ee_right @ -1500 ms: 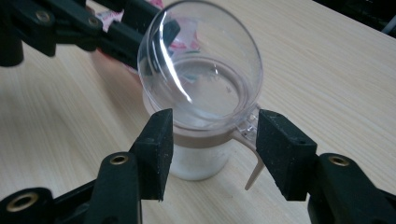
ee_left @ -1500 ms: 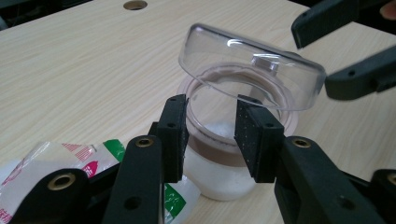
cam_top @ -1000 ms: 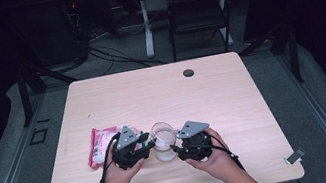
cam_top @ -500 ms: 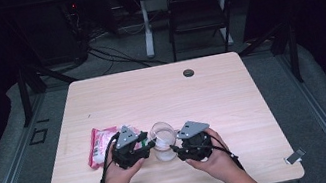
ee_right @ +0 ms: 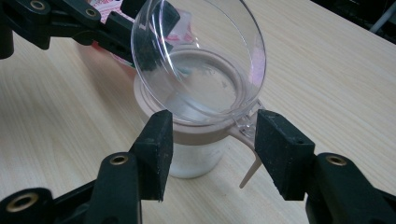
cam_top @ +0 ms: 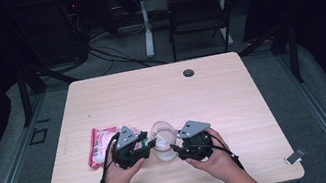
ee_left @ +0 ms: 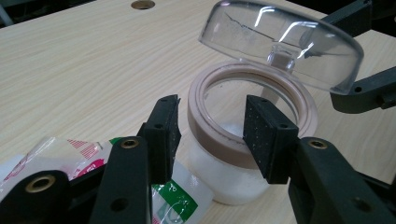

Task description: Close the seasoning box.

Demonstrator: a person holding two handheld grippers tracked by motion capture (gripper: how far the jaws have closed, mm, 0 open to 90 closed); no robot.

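Note:
A clear jar (cam_top: 164, 143) with a tan collar (ee_left: 205, 135) holds white powder and stands near the table's front edge. Its clear domed lid (ee_left: 280, 42) is tipped up on its hinge. My left gripper (ee_left: 212, 135) is at the jar's left, by the rim. Its jaws have just been opening, and the pads press on nothing. A red, white and green sachet (ee_left: 84, 149) lies under that gripper. My right gripper (ee_right: 215, 149) comes from the jar's right. It is open, with its pads in front of the collar beside the lid's hinge tab (ee_right: 250, 133).
The light wooden table (cam_top: 213, 98) has a round cable hole (cam_top: 188, 72) at the back middle. The sachet (cam_top: 99, 144) lies left of the jar. A dark chair (cam_top: 200, 13) and cables are on the floor beyond the table.

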